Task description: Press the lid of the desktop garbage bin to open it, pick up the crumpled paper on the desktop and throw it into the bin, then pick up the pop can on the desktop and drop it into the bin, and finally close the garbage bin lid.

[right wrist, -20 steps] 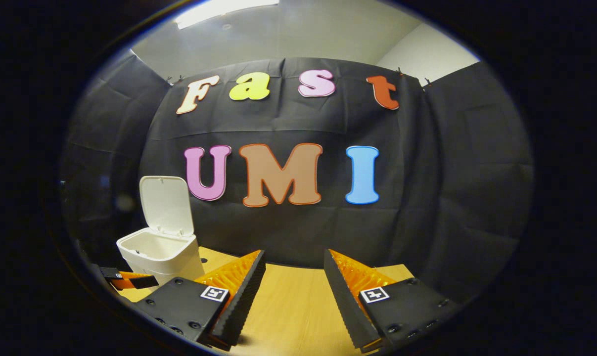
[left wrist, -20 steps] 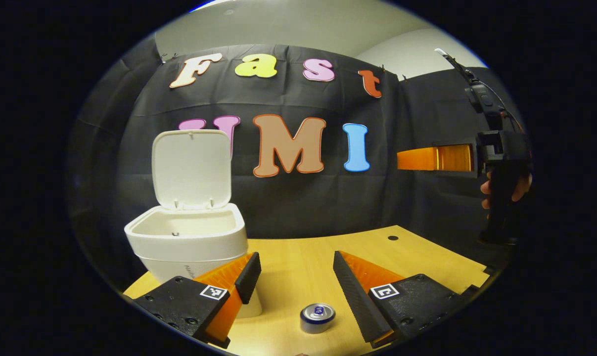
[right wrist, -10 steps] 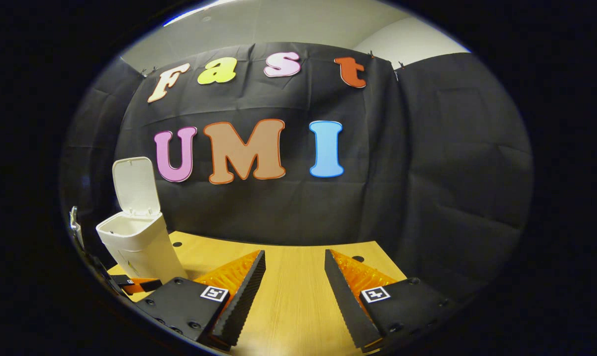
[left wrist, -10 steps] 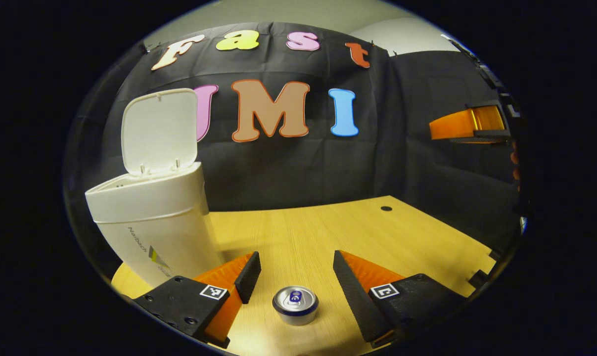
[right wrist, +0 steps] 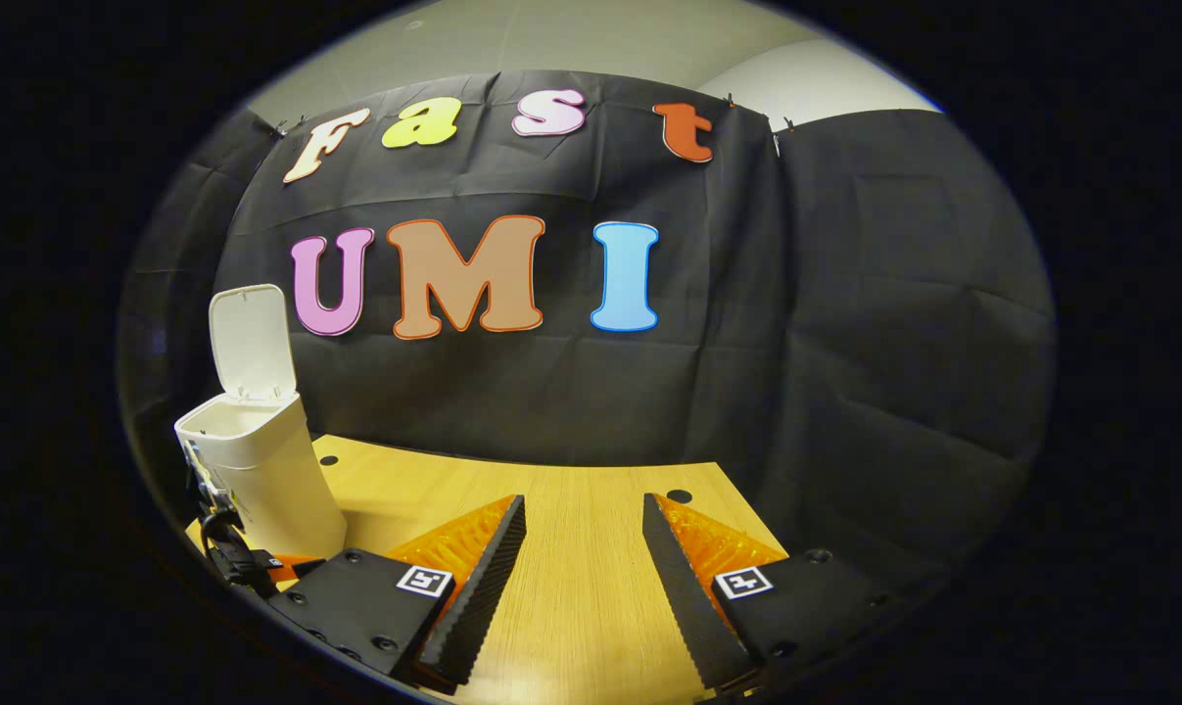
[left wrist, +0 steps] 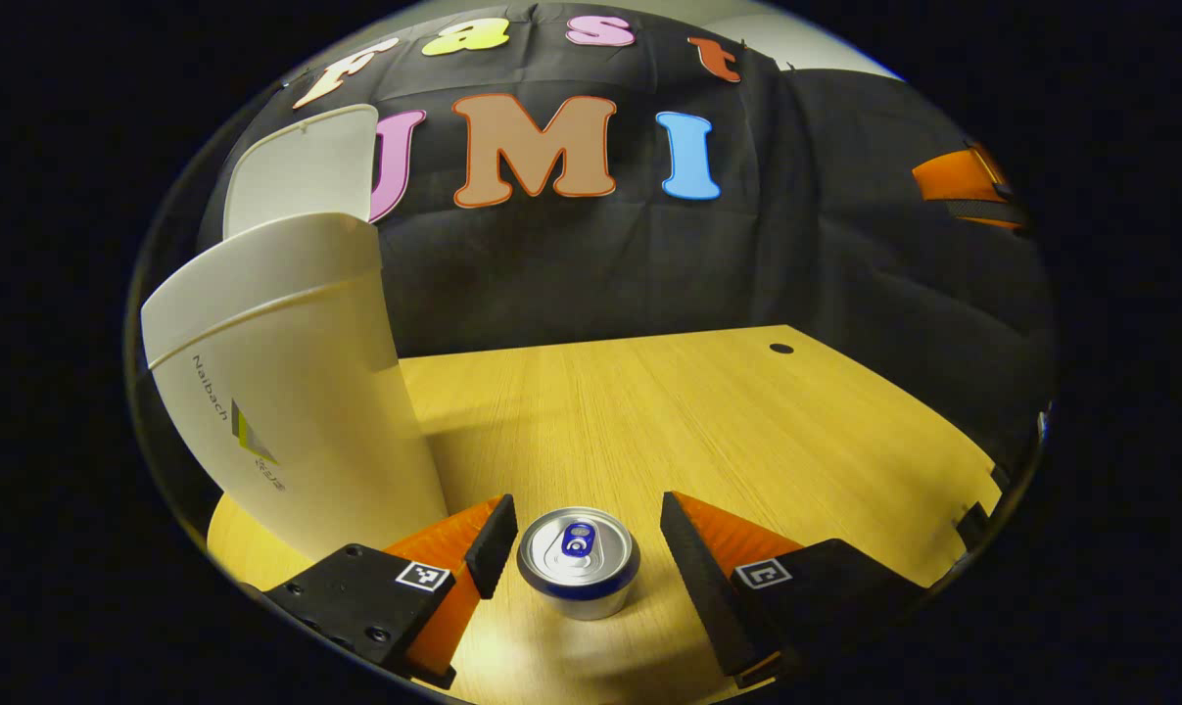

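Left claw (left wrist: pixel 579 543) spread wide around upright pop can (left wrist: pixel 578 560) low centre, seemingly untouching, open-lidded bin (left wrist: pixel 287 392) at left, right claw (right wrist: pixel 576 558) agape, empty, over counter (right wrist: pixel 581 587)

We see a silver pop can (left wrist: pixel 578 562) with a blue tab and band, a white bin (left wrist: pixel 287 392), and a yellow wood-grain worktop (left wrist: pixel 708 421).

Left gripper view — upright silver pop can (left wrist: pixel 578 560) stands on light wooden desktop (left wrist: pixel 708 411), between the spread fingers of the left gripper (left wrist: pixel 581 543), touching neither. White plastic garbage bin (left wrist: pixel 287 392) stands just left of it, lid (left wrist: pixel 302 171) raised behind — booth wall beyond.
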